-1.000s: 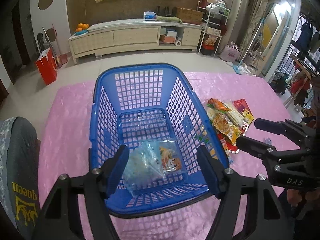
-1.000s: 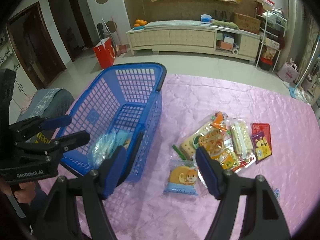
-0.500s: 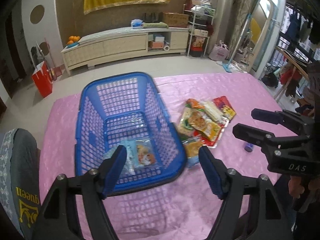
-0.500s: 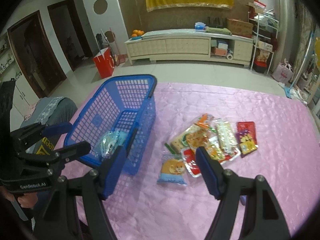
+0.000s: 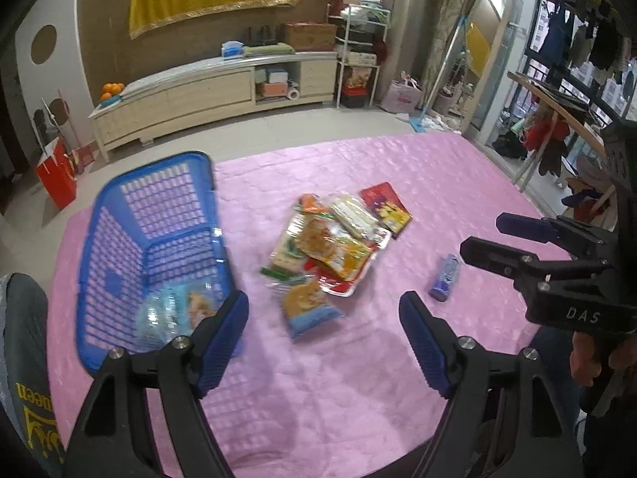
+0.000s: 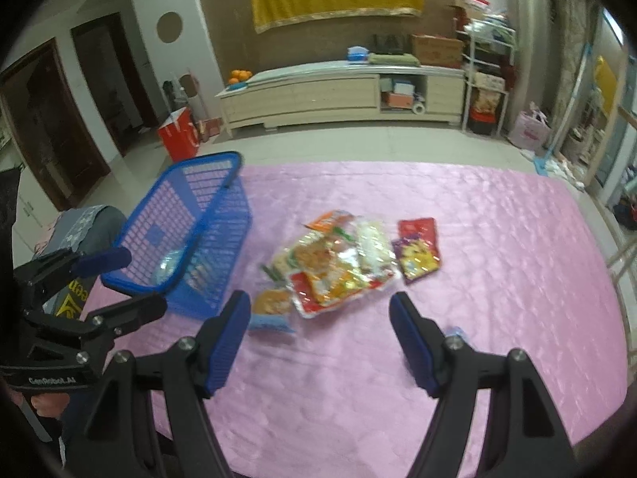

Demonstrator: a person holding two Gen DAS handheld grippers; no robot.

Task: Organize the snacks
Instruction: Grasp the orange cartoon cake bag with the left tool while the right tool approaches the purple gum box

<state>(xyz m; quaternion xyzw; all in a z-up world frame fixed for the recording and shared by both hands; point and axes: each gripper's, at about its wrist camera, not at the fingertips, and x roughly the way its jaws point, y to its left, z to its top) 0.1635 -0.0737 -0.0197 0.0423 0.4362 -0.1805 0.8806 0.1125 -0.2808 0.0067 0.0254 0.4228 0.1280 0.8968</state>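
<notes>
A blue plastic basket (image 5: 155, 239) stands at the left of the pink table and holds a clear snack bag (image 5: 175, 314); it also shows in the right wrist view (image 6: 199, 247). A pile of snack packets (image 5: 334, 239) lies mid-table, with a blue-edged biscuit packet (image 5: 306, 306) at its near side and a red packet (image 5: 386, 207) at its far side. The pile shows in the right wrist view (image 6: 338, 263) too. My left gripper (image 5: 324, 330) is open and empty, above the near table. My right gripper (image 6: 320, 330) is open and empty, short of the pile.
A small purple packet (image 5: 446, 277) lies alone right of the pile. A grey cushioned chair (image 5: 24, 350) stands at the table's near left. Beyond the table are a long low cabinet (image 5: 211, 95), a red bag (image 5: 57, 171) and shelving.
Both grippers have drawn back and up from the basket; the left one has swung right, so the snack pile now lies ahead of it. Both stay open and empty.
</notes>
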